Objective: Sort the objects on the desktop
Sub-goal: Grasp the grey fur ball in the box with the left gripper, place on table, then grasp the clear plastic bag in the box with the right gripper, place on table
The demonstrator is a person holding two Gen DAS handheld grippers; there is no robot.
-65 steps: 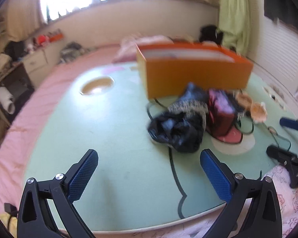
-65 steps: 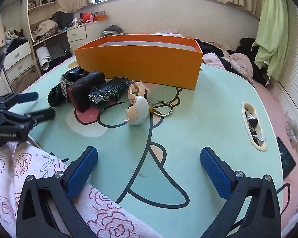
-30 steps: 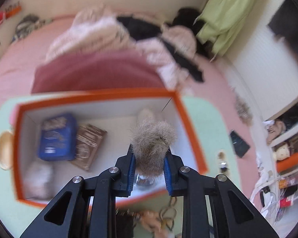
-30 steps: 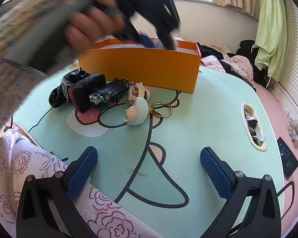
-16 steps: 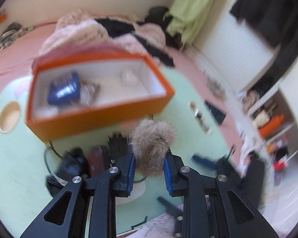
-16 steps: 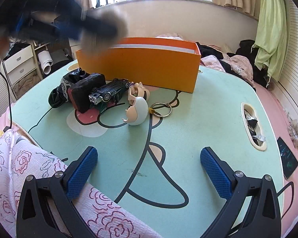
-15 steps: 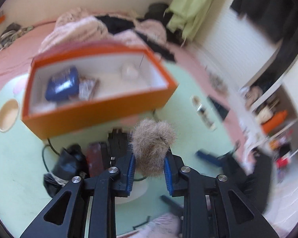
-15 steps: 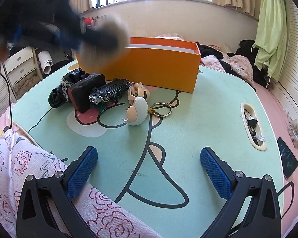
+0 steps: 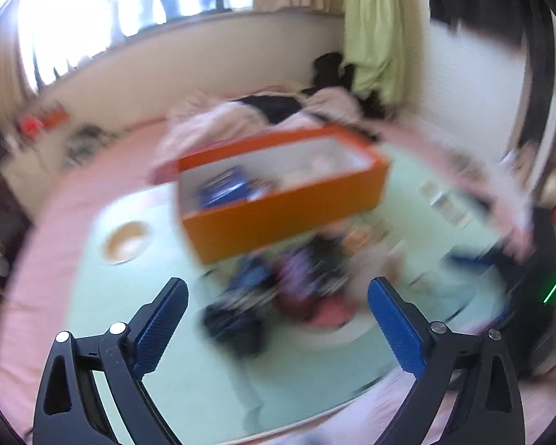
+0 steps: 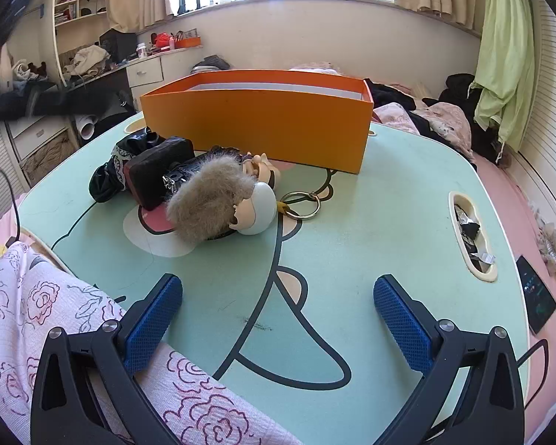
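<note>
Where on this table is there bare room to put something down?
The table is bare right of the key ring, up to the rim slot, and in front, between the fur ball and the right gripper. Crowded: the pile left of the ring, before the orange box.

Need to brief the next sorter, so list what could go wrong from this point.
The furry pompom lies on the pile beside the white figurine, outside the orange box; it may get missed. The left gripper is opening with nothing between its fingers, and its view is blurred, so a regrasp could snag the key ring or the black pouch.
</note>
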